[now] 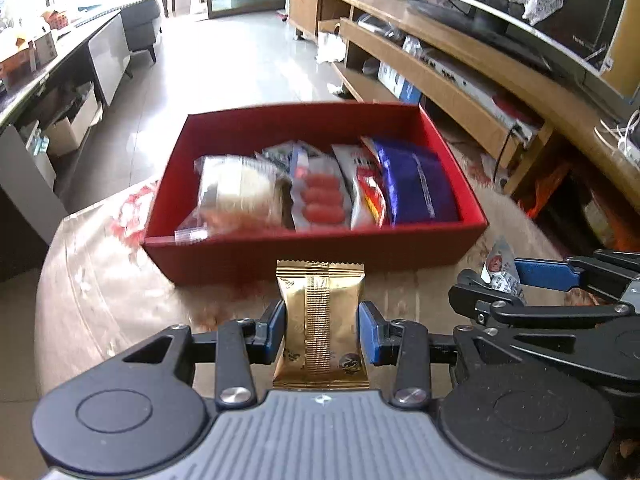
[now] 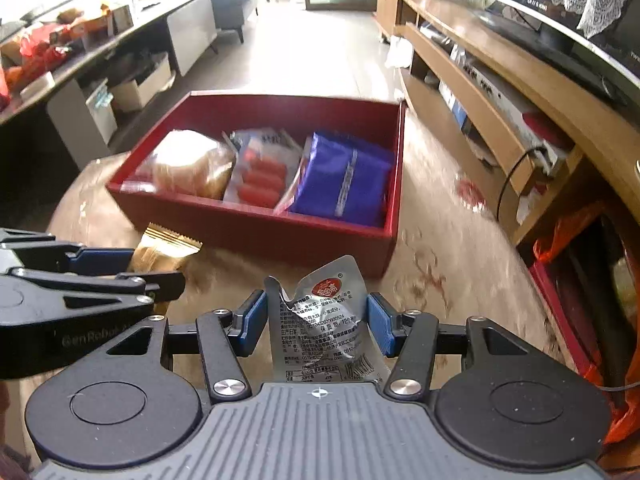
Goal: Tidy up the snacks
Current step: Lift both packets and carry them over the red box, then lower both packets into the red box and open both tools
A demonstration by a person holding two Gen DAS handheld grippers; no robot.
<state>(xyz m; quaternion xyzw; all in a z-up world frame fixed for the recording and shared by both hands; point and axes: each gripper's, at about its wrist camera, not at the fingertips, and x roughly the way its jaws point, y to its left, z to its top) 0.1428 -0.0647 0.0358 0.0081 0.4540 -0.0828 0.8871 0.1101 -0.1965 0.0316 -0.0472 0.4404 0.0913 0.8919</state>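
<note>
At the bottom centre of the left wrist view, the left gripper [image 1: 322,330] clamps one gold packet [image 1: 321,320]. At the bottom centre of the right wrist view, the right gripper [image 2: 317,322] pinches one silver pouch [image 2: 320,320]. Beyond, mid-frame on the table [image 1: 100,288], one red box [image 1: 316,248] holds one bread bag [image 1: 236,196], one sausage pack [image 1: 320,196], one blue bag [image 1: 420,184] and other packets.

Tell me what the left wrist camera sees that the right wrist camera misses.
Only the left wrist view shows the gold packet whole, clamped between the left gripper fingers, and a red-and-white packet inside the box. Only the right wrist view shows the silver pouch face-on with its printed label, held by the right gripper. Both show the red box with bread, sausages and a purple bag inside.
</note>
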